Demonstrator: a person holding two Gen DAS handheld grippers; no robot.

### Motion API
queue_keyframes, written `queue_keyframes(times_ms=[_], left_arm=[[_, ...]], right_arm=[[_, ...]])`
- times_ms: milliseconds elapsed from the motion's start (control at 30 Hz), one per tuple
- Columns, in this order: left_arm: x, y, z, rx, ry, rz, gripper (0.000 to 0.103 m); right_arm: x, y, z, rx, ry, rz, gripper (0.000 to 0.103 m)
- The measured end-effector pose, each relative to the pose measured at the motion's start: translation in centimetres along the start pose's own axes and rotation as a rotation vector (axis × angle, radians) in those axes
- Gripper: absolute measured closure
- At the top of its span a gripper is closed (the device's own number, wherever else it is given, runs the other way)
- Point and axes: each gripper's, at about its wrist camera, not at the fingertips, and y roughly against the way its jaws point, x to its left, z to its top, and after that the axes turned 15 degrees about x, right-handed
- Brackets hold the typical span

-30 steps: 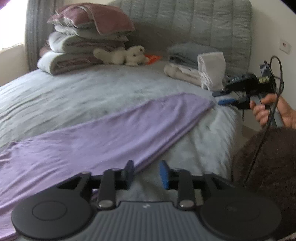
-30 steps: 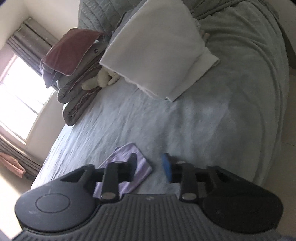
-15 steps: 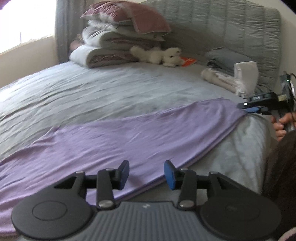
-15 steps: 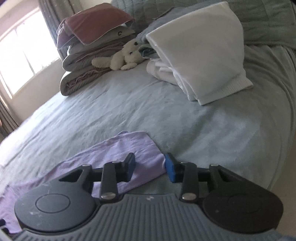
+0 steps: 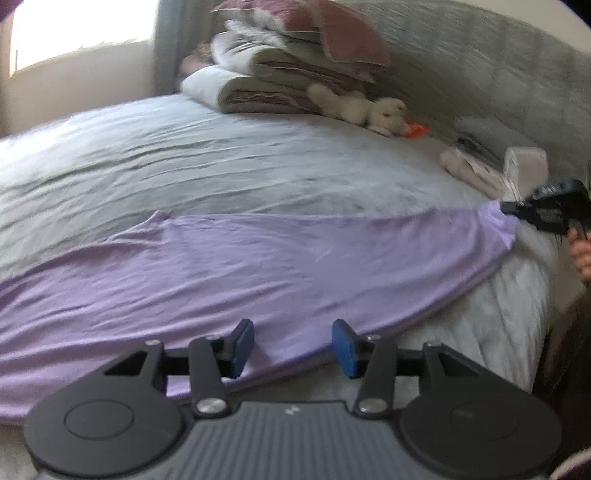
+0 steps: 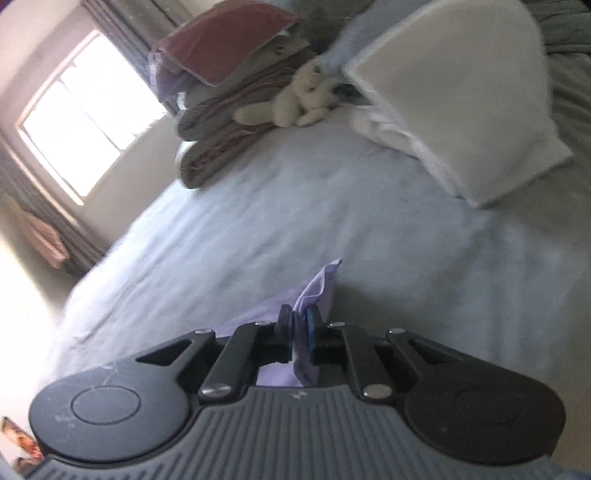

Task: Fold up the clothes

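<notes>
Now, starting at the left, the left claw point(image 5: 293, 349) hangs low over the near edge of the bed point(image 5: 221, 155), its blue pads point(image 5: 343, 349) spread wide apart with nothing between them. Just beneath and ahead of it lies the purple garment point(image 5: 258, 266), stretched flat in a long band across the grey-blue sheet, from the left edge of the view to the bed's right-hand corner. The garment's near hem runs under the gap of the open claw.

Further back, a stack of folded bedding point(image 5: 288, 70) with a maroon pillow on top sits by the padded headboard point(image 5: 498, 74), and a cream stuffed toy point(image 5: 369, 107) lies just beside it. A bright window point(image 5: 77, 33) shows at the upper left. Toward the right, a pile of pale folded clothes point(image 5: 491, 170) rests near the bed's far corner.

At the far right of the left wrist view, the right claw point(image 5: 511, 208) meets the tip of the garment, with a person's hand point(image 5: 581, 254) on its handle. In its own view the right claw point(image 6: 295, 325) is pressed together, pinching a raised corner of the purple garment point(image 6: 314, 288) just above the sheet. Beyond it stands a white folded piece point(image 6: 461, 92), well apart from the garment, and the stuffed toy point(image 6: 291, 99) rests against the bedding stack point(image 6: 229, 92).
</notes>
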Motion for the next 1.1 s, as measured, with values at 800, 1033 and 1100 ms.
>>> queue_keyframes(times_ms=[800,1033,1100], left_arm=[[7.6,-3.1,1.1,-0.056,0.751,-0.613,0.044],[7.2,-4.9,1.7,-0.012,0.815,-0.580,0.059],[7.0,-5.2,1.9,-0.010,0.826,-0.560,0.073]], right_arm=[[23.1,-10.4,-7.4,0.383,0.453,0.308,0.093],[24.6,-10.5,-9.7,0.421,0.534,0.317,0.092],[24.6,-10.7,-9.8,0.428,0.527,0.336,0.092]])
